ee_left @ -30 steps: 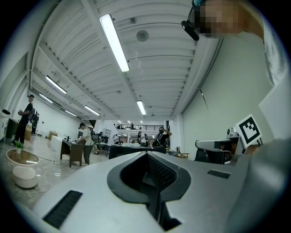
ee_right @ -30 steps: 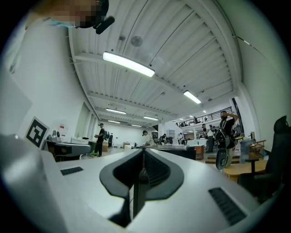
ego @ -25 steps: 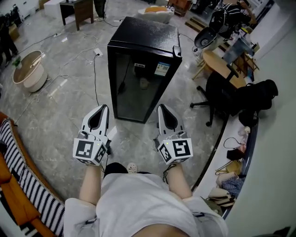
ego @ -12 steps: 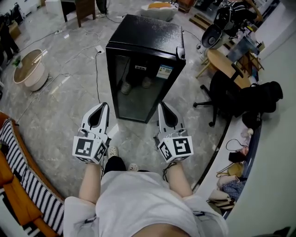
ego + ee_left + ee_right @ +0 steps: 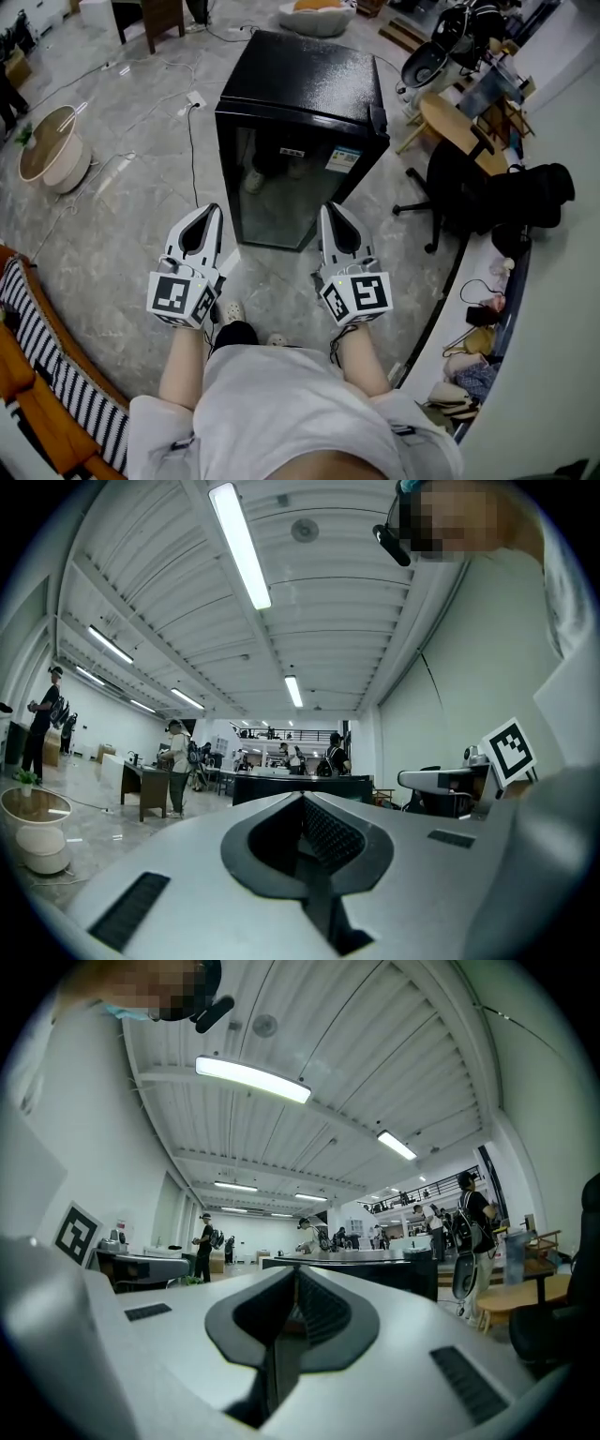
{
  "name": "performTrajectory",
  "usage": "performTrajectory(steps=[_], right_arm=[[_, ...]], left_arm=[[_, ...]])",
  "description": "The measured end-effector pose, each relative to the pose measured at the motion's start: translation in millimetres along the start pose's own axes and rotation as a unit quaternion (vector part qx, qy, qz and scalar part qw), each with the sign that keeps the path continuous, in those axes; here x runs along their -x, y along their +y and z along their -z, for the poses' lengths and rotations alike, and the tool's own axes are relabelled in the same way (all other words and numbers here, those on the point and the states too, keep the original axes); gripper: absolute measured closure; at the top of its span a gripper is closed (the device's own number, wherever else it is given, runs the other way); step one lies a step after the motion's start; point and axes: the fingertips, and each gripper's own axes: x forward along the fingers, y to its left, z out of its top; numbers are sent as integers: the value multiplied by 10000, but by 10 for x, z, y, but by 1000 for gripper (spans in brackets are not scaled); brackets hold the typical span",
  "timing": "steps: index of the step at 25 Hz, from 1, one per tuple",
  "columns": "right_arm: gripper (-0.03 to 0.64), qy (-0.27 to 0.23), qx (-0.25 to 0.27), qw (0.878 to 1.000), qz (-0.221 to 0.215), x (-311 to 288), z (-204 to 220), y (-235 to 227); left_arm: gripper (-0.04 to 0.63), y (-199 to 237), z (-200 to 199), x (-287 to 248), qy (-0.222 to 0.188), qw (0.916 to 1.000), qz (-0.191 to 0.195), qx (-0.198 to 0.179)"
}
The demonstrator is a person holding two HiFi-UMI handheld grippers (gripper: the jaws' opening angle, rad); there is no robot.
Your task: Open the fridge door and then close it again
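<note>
Grey stone floor (image 5: 103,246) lies open between us and the black fridge (image 5: 302,86) ahead, its glass door (image 5: 281,192) shut, while our left hand-held gripper (image 5: 208,214) and right hand-held gripper (image 5: 330,212) hover short of its front edge, jaws together, empty.

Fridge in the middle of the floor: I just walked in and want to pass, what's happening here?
A person stands facing the small black fridge, holding a gripper in each hand. The left gripper and right gripper are both shut and empty. They point toward the glass door without touching it. The door is closed.
</note>
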Motion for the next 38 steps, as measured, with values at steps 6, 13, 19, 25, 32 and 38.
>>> performTrajectory(steps=[6,13,19,25,32,38], right_arm=[[592,29,-26,9999,159,-343,68,29],[592,129,-32,9992,374,-687,205,65],[592,264,-59,9977,617,-894,342,91],[592,505,-51,9953,827,-1037,598,112],[592,883,-136,9907,1025,-1073,962,113],[592,1147,-229,9863,1166,-1043,1221,98]], left_arm=[[581,319,70,-219,66,9998,160,49],[581,674,167,-447,195,9991,358,83],[581,915,303,-604,357,9978,542,111],[581,1101,516,-705,565,9959,694,127],[581,1205,824,-735,903,9927,781,176],[581,1250,1113,-711,1227,9888,816,237]])
